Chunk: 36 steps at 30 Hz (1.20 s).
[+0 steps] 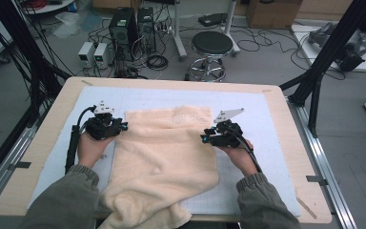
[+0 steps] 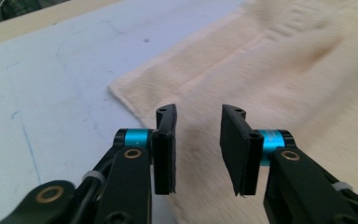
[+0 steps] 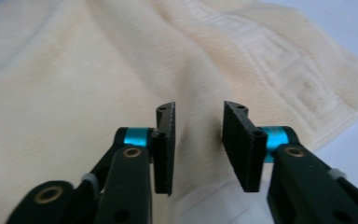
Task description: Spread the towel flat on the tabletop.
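2 claws, left claw (image 1: 122, 127) and right claw (image 1: 204, 138), gape over towel (image 1: 164, 152).

We find no words, numbers, labels or brand marks that we can read. The one sign-like mark we see is a woven band of angular key pattern on the cream towel (image 3: 279, 70), near its far hem (image 1: 188, 114); it spells nothing.
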Tool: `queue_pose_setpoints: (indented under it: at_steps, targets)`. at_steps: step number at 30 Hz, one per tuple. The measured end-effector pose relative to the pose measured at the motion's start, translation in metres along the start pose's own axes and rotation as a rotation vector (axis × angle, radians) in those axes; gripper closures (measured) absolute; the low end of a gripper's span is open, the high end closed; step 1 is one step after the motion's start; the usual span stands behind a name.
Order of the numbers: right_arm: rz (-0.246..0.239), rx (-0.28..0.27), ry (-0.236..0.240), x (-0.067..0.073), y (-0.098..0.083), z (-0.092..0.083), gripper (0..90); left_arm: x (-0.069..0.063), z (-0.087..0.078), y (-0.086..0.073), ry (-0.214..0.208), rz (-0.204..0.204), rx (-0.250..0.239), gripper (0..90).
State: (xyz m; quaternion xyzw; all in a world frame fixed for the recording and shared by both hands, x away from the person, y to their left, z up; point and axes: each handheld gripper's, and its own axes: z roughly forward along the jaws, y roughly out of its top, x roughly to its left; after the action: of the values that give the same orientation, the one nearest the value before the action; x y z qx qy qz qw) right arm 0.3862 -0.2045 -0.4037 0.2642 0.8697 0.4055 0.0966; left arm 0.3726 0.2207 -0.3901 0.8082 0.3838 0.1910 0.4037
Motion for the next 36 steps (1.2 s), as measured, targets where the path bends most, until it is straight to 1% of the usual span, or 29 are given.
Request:
queue_pose_setpoints:
  at_steps: [3,4,5,6,7,9,10,11,13,14,15,17,18,19,20,21,22,23,24,25,27,29,30,31,32,33,34,35,36]
  targets:
    - [-0.038,-0.006,0.023,0.019,-0.006,-0.018,56.7,-0.016,-0.015,-0.009,-0.066,0.059,0.010,57.5]
    - [-0.049,-0.009,0.032,0.025,-0.008,-0.022,55.9,-0.025,-0.022,-0.015,-0.090,0.094,0.016,57.1]
    - [-0.072,-0.013,0.022,0.034,-0.012,-0.029,55.1,-0.031,-0.026,-0.019,-0.101,0.099,0.008,55.3]
    - [-0.077,-0.015,0.029,0.039,-0.015,-0.033,55.0,-0.038,-0.033,-0.025,-0.131,0.118,-0.004,53.9]
    - [-0.086,-0.029,0.050,0.046,-0.019,-0.039,54.5,-0.044,-0.037,-0.028,-0.147,0.126,-0.012,53.6]
    - [-0.111,-0.039,0.075,0.057,-0.024,-0.044,52.7,-0.056,-0.046,-0.037,-0.193,0.136,-0.023,51.8]
    - [-0.118,-0.046,0.103,0.064,-0.027,-0.046,51.9,-0.065,-0.051,-0.042,-0.234,0.139,-0.034,50.9]
    - [-0.133,-0.048,0.143,0.072,-0.031,-0.046,50.7,-0.072,-0.054,-0.046,-0.262,0.157,-0.034,49.9]
    - [-0.173,-0.030,0.185,0.085,-0.037,-0.045,49.2,-0.083,-0.059,-0.052,-0.310,0.185,-0.036,47.1]
    - [-0.187,-0.026,0.198,0.089,-0.039,-0.044,48.6,-0.090,-0.061,-0.056,-0.353,0.199,-0.029,45.3]
    - [-0.202,-0.014,0.226,0.094,-0.043,-0.041,48.4,-0.094,-0.062,-0.058,-0.372,0.204,-0.023,44.3]
    - [-0.218,0.007,0.233,0.098,-0.048,-0.035,48.7,-0.100,-0.060,-0.064,-0.423,0.244,0.011,42.4]
    - [-0.213,0.028,0.248,0.099,-0.051,-0.030,51.7,-0.101,-0.058,-0.067,-0.446,0.246,0.034,42.3]
    - [-0.217,0.042,0.256,0.100,-0.052,-0.027,60.9,-0.101,-0.055,-0.069,-0.466,0.257,0.057,46.3]
    - [-0.232,0.058,0.262,0.101,-0.052,-0.024,71.5,-0.102,-0.052,-0.071,-0.469,0.277,0.081,59.2]
    - [-0.247,0.071,0.263,0.102,-0.050,-0.021,79.8,-0.102,-0.050,-0.072,-0.463,0.291,0.106,72.0]
    - [-0.251,0.072,0.270,0.103,-0.047,-0.020,82.1,-0.103,-0.048,-0.072,-0.462,0.298,0.121,80.6]
    - [-0.255,0.074,0.269,0.103,-0.043,-0.020,82.3,-0.103,-0.046,-0.071,-0.431,0.313,0.125,86.8]
    - [-0.261,0.062,0.247,0.102,-0.035,-0.020,82.6,-0.101,-0.046,-0.069,-0.407,0.307,0.122,88.6]
    - [-0.261,0.046,0.233,0.100,-0.027,-0.020,82.7,-0.097,-0.047,-0.067,-0.379,0.296,0.109,89.4]
    - [-0.262,0.016,0.188,0.094,-0.010,-0.019,82.7,-0.084,-0.050,-0.061,-0.315,0.251,0.070,89.6]
    - [-0.251,0.013,0.157,0.085,0.005,-0.014,82.6,-0.063,-0.053,-0.053,-0.229,0.195,0.032,89.6]
    - [-0.236,0.010,0.142,0.081,0.012,-0.009,82.6,-0.050,-0.054,-0.050,-0.178,0.156,0.016,89.6]
    - [-0.212,0.012,0.129,0.074,0.021,-0.001,82.5,-0.042,-0.054,-0.048,-0.160,0.127,0.003,89.6]
    - [-0.203,0.012,0.123,0.071,0.025,0.005,82.5,-0.033,-0.054,-0.046,-0.152,0.076,-0.012,89.6]
    - [-0.194,0.012,0.118,0.067,0.032,0.013,82.5,-0.028,-0.055,-0.045,-0.162,0.038,-0.029,89.3]
    - [-0.179,0.019,0.112,0.064,0.037,0.021,82.5,-0.028,-0.055,-0.043,-0.172,0.016,-0.043,83.7]
    - [-0.172,0.042,0.105,0.060,0.043,0.034,82.4,-0.031,-0.055,-0.042,-0.198,0.024,-0.047,74.8]
    - [-0.175,0.061,0.091,0.057,0.046,0.044,82.4,-0.037,-0.055,-0.042,-0.222,0.051,-0.044,69.7]
